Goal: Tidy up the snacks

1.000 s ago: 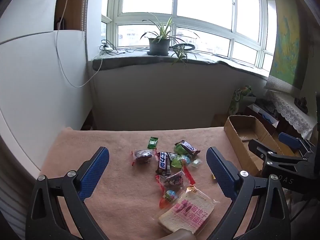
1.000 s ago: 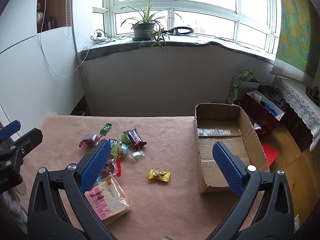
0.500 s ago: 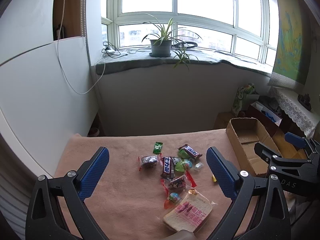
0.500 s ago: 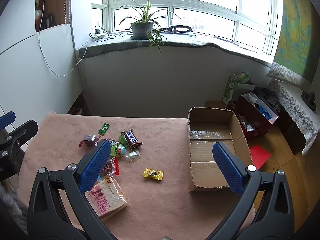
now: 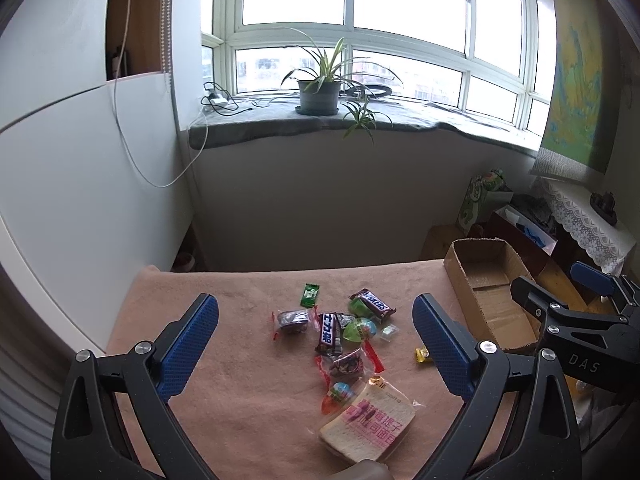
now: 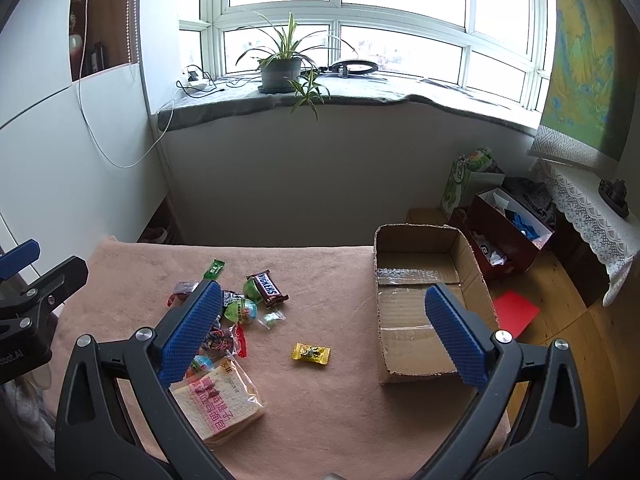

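On the pink cloth (image 6: pixel 340 400), snacks are heaped at the left: a Snickers bar (image 6: pixel 270 288), a green egg (image 6: pixel 240 310), and a bagged bread slice (image 6: pixel 218 404) nearest. A yellow candy (image 6: pixel 311 353) is seen apart, toward the empty cardboard box (image 6: pixel 424 356) at right. The left gripper (image 5: pixel 316 344) and right gripper (image 6: pixel 322 330) are both held spread, gripping nothing.

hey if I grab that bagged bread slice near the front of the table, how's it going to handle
The bagged bread slice probably squashes easily, since it looks like soft bread. Its clear wrapper looks glossy, so likely slippery and crinkly. It lies flat, so rolling seems unlikely.
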A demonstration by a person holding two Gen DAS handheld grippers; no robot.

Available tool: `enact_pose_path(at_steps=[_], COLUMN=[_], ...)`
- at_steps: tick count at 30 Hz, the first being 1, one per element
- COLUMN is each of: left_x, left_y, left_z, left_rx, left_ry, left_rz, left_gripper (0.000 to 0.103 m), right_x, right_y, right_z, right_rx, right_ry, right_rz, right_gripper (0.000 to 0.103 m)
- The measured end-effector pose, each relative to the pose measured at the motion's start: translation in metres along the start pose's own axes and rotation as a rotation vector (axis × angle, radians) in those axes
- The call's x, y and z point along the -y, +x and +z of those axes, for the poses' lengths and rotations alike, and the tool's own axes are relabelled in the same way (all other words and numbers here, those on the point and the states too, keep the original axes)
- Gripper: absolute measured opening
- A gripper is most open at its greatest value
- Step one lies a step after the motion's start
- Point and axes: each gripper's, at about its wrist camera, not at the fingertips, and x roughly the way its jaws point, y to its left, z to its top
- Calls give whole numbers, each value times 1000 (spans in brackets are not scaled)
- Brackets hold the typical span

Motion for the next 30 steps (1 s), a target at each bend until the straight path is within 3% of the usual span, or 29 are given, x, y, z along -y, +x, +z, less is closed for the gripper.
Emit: enact_pose_path(at_steps=[30], left_x=[-2], left_y=[-7], left_z=[10], left_rx=[29], left_ry=[-12], left_rz=[-20], left_gripper=[98], right_x=[1], right_y=[-6], right_z=[8], right_rx=[3], right_ry=[19], right_rz=[-4], right_gripper=[103])
